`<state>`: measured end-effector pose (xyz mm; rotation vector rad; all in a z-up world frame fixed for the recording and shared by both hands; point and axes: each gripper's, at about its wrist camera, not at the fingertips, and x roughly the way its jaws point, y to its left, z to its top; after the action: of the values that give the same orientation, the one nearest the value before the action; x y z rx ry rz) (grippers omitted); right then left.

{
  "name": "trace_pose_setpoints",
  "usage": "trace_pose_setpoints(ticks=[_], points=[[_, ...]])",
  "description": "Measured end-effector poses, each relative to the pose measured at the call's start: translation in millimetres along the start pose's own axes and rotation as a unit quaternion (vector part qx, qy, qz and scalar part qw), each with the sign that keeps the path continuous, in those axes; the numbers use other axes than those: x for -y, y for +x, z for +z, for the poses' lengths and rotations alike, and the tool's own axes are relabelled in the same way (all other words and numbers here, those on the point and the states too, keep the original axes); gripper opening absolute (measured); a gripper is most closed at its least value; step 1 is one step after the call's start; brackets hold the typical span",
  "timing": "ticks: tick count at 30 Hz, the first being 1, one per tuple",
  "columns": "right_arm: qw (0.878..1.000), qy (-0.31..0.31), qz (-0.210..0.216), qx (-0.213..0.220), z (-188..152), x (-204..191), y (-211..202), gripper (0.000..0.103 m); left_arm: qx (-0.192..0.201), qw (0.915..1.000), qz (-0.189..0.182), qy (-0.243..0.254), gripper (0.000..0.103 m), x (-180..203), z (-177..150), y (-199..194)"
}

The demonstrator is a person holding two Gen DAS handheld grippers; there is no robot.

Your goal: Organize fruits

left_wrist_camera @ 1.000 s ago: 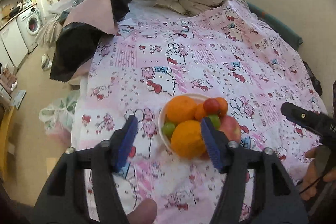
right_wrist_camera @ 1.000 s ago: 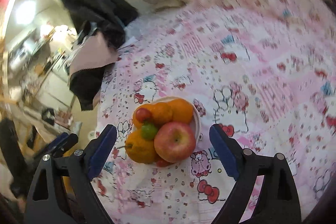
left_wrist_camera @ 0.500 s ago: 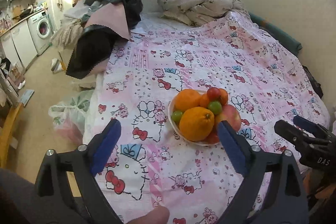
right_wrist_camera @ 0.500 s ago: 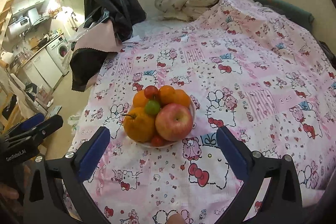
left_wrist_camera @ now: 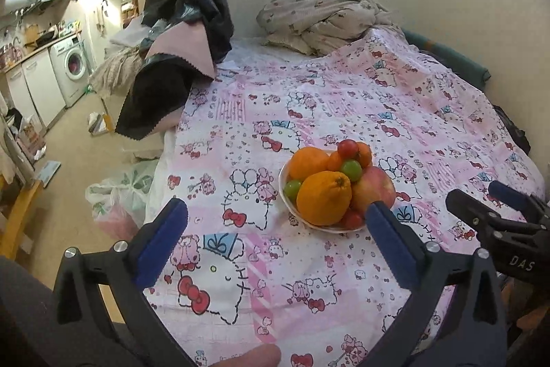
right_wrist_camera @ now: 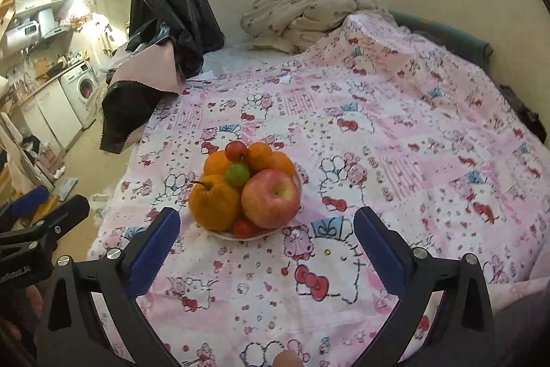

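Note:
A white bowl (left_wrist_camera: 286, 195) piled with fruit sits on the pink patterned bed cover (left_wrist_camera: 343, 98). It holds a big bumpy orange (left_wrist_camera: 323, 198), a red apple (left_wrist_camera: 373, 190), smaller oranges (left_wrist_camera: 307, 162), green grapes (left_wrist_camera: 351, 170) and small red tomatoes (left_wrist_camera: 347, 148). My left gripper (left_wrist_camera: 275, 229) is open and empty, held back from the bowl on its near left. My right gripper (right_wrist_camera: 266, 234) is open and empty, just in front of the bowl (right_wrist_camera: 220, 233); the apple (right_wrist_camera: 270, 197) and big orange (right_wrist_camera: 213, 202) face it.
A crumpled beige blanket (left_wrist_camera: 319, 19) lies at the bed's head. Black and pink cloth (left_wrist_camera: 161, 85) hangs over the left edge. The floor, a plastic bag (left_wrist_camera: 120, 195) and a washing machine (left_wrist_camera: 72, 67) lie left. The wall runs along the right.
Both grippers have pulled back and up from the bowl, which now looks farther off. The left gripper's jaws have opened wider. The fruit has not moved.

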<state>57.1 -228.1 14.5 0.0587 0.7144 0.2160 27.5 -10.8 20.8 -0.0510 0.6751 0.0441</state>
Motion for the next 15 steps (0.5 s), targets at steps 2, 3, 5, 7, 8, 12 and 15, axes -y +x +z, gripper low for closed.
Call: trace_pose_setpoints(ticks=[2, 3, 5, 7, 8, 12, 15], points=[[1.0, 0.001, -0.003, 0.002, 0, 1, 1, 0.103, 0.012, 0.9999, 0.002, 0.003, 0.103, 1, 1, 0], [1.0, 0.002, -0.005, -0.001, 0, 1, 2, 0.103, 0.015, 0.9999, 0.007, 0.003, 0.103, 0, 1, 0], [1.0, 0.005, -0.007, -0.002, 0, 2, 4, 0.103, 0.012, 0.9999, 0.007, -0.006, 0.103, -3, 1, 3], [1.0, 0.004, -0.009, -0.002, 0, 2, 5, 0.103, 0.003, 0.9999, -0.001, -0.016, 0.103, -7, 1, 6], [1.0, 0.003, -0.01, -0.001, 0, 2, 5, 0.103, 0.0, 0.9999, -0.002, -0.017, 0.103, -7, 0, 8], [1.0, 0.002, -0.012, 0.001, -1, 1, 5, 0.103, -0.006, 0.9999, -0.003, -0.014, 0.103, -6, -2, 11], [1.0, 0.002, -0.012, 0.0, -1, 2, 5, 0.103, -0.007, 0.9999, -0.004, -0.011, 0.103, -4, -2, 11]])
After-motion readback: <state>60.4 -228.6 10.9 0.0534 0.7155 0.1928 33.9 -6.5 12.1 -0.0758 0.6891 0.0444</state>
